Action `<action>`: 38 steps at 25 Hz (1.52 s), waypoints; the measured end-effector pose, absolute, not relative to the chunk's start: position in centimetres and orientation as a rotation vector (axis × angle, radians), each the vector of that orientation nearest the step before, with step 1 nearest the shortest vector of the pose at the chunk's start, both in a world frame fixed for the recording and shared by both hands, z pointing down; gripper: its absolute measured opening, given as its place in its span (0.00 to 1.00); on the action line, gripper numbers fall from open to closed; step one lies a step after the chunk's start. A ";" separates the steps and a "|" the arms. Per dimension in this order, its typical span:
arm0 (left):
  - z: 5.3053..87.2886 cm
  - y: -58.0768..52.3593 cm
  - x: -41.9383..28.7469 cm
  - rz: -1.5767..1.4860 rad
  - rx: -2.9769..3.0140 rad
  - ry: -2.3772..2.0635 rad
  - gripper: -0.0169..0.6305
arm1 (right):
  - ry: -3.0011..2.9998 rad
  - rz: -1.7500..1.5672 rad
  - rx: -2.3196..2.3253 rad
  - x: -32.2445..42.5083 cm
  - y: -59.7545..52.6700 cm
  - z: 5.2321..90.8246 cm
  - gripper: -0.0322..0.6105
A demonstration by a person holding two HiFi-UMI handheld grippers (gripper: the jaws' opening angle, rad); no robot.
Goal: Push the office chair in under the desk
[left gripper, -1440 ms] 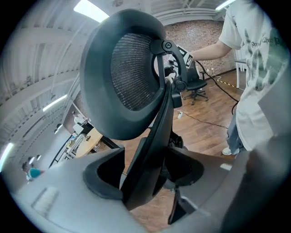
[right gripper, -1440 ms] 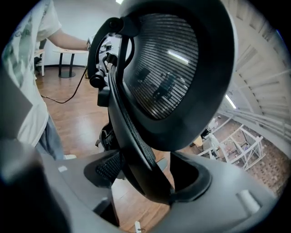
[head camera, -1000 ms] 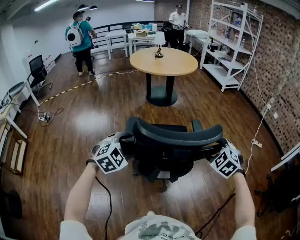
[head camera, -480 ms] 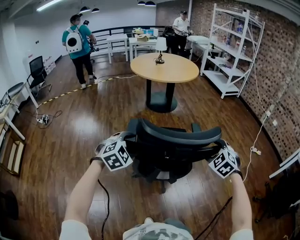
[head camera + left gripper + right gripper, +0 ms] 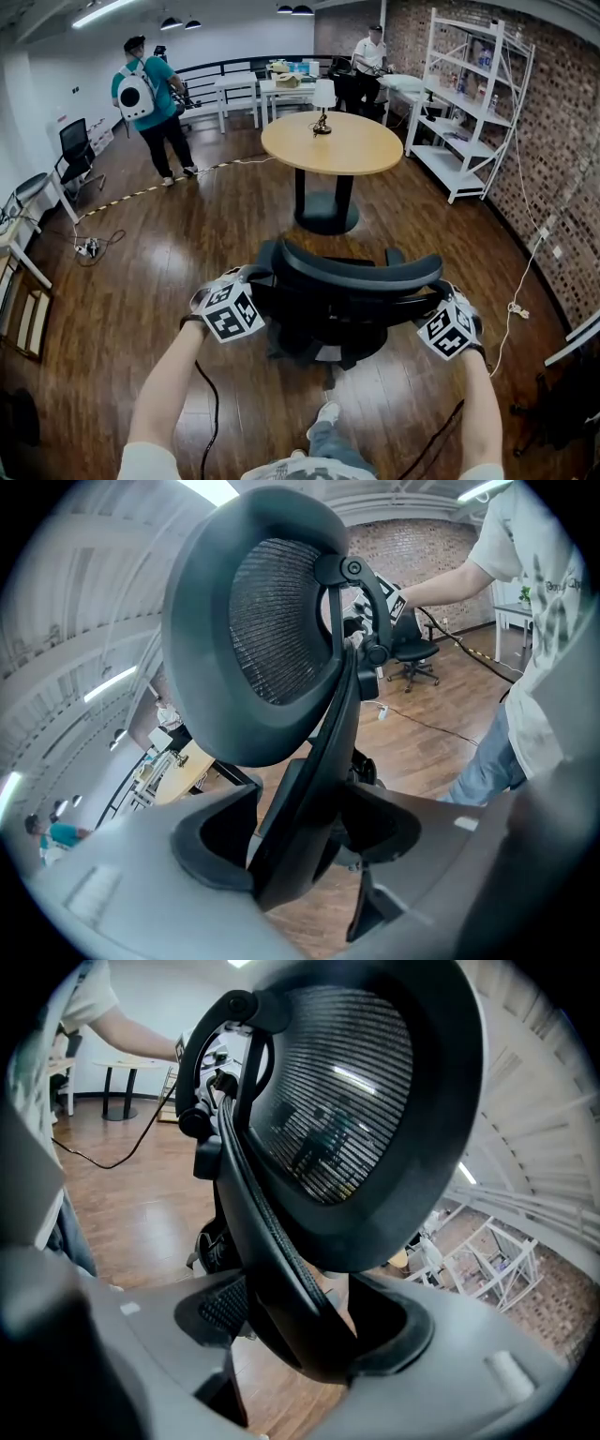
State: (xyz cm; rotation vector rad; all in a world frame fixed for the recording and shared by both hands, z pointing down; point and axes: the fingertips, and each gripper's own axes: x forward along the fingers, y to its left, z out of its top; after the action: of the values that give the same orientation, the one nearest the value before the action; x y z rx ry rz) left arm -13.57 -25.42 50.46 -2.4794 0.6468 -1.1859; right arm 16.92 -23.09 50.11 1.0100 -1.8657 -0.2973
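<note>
My left tongs [image 5: 251, 277] pinch the left edge of the backrest of the office chair [image 5: 356, 274], and my right tongs [image 5: 435, 294] pinch its right edge, the frame filling each gap. The chair stands on the wooden floor [image 5: 187, 253] right in front of me, facing the round worktop [image 5: 333, 142], well apart from it.

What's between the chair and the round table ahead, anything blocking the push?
Nothing visible lies on the floor between the chair and the round table. Only the table's own central pedestal, with its wide base, stands under the top, and it will likely limit how far the chair goes in.
</note>
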 end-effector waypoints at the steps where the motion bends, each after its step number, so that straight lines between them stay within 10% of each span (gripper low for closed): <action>1: 50.3 -26.2 -13.4 -1.187 -2.479 0.647 0.50 | -1.867 -0.299 1.009 17.1 -23.8 50.0 0.55; 38: 50.2 -53.2 -9.5 -1.239 -2.491 0.734 0.51 | -1.869 -0.349 0.976 21.2 -51.9 49.8 0.54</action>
State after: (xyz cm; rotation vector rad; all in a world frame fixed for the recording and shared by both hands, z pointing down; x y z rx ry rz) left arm -9.48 -53.22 50.25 -2.4913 0.7336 -1.2388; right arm 21.17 -51.94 49.79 0.9762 -1.8693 -0.3491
